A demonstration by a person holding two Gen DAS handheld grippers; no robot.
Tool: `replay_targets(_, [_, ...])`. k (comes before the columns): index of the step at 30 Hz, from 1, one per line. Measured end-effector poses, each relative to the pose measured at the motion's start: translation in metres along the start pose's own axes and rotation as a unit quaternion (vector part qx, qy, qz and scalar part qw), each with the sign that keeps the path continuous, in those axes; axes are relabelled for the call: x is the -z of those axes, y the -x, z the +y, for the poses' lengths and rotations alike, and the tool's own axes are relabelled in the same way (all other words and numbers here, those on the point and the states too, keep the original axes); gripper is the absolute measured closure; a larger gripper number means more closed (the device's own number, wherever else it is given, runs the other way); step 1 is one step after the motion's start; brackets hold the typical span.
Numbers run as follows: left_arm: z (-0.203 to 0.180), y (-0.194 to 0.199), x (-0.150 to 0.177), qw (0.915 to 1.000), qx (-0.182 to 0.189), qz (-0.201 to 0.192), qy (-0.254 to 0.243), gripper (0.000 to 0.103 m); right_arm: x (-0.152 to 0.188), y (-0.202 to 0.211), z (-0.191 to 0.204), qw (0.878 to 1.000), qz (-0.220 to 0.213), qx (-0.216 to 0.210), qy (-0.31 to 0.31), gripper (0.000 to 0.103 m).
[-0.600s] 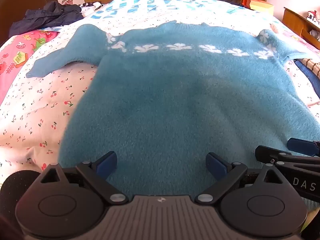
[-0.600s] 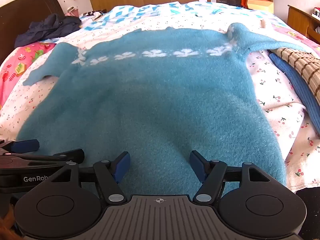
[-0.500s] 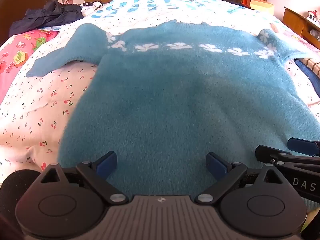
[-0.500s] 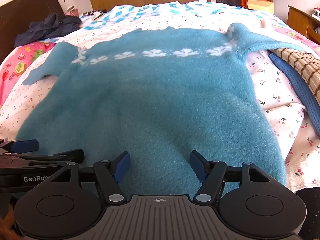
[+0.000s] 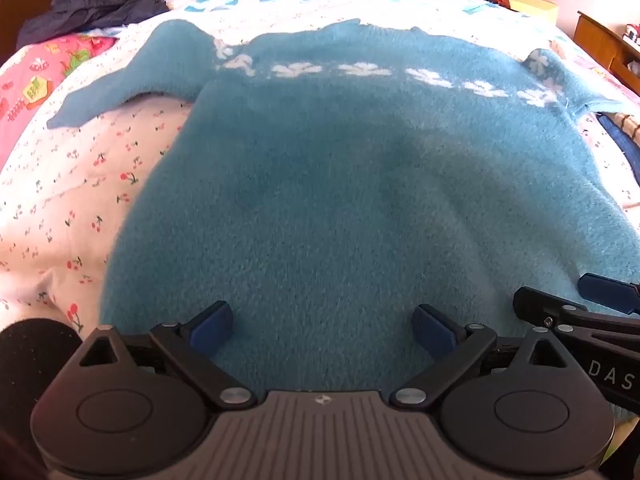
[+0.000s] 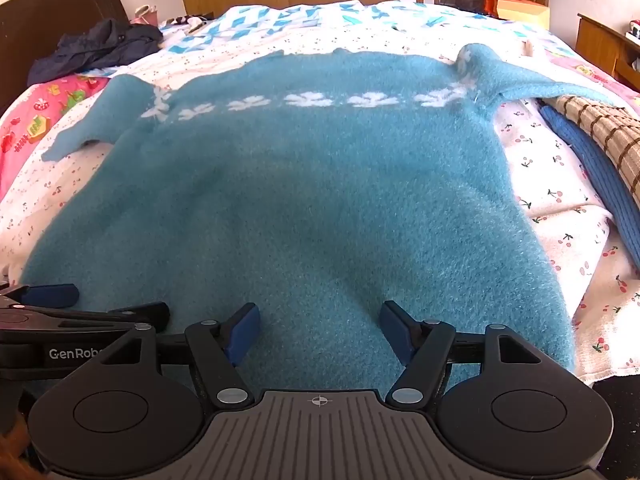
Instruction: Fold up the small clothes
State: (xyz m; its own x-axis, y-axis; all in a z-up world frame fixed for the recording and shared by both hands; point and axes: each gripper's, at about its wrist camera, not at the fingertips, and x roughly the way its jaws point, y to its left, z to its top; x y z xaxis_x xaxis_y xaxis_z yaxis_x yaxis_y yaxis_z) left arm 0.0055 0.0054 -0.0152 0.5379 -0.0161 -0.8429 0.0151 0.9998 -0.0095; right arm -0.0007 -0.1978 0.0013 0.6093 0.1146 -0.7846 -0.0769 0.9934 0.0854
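A fuzzy blue sweater (image 5: 360, 200) lies spread flat on the bed (image 5: 60, 208), its body directly ahead of both claws, the neck at the far end and the hem nearest to them. The left gripper (image 5: 322, 330) has its jaws spread wide over the hem, with the cloth below and between the blue pads (image 5: 210, 326) but not pinched. The right gripper (image 6: 320, 330) stands just to the right of it, its jaws also apart, somewhat narrower, and nothing is clamped between them. One sleeve (image 5: 132, 80) reaches out far ahead and to the left of the left claw; the other sleeve (image 6: 520, 80) goes far ahead and to the right of the right claw, where its end lies on a checked cloth (image 6: 600, 128). The knit looks thick, soft and light — it should bend easily, hold no stiff edge and sag when it is lifted. The pile is probably not slippery, so the pads should keep it well. A good hold appears to be the hem, one claw near each bottom corner, or the sleeves first — each taken near the cuff and laid across the body.
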Motion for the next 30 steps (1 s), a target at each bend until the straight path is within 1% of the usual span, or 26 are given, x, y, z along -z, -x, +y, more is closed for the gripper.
replay_targets(9, [0.002,-0.001,0.002,0.9999,0.005,0.010,0.013,0.000,0.001,0.000,0.000,1.000,-0.002,0.000,0.000,0.034])
replay_targets(13, [0.002,-0.002,-0.001,0.9999,0.004,0.012,0.010,0.000,0.001,0.001,0.000,1.000,-0.004,0.000,0.000,0.034])
replay_targets(18, [-0.002,0.002,0.000,1.0000,-0.004,0.003,0.001,0.000,0.003,0.003,0.000,1.000,-0.009,-0.002,-0.002,0.034])
replay_targets(30, [-0.009,0.010,0.003,0.9998,-0.016,-0.008,-0.002,0.002,0.005,0.007,-0.001,1.000,-0.016,-0.005,0.001,0.034])
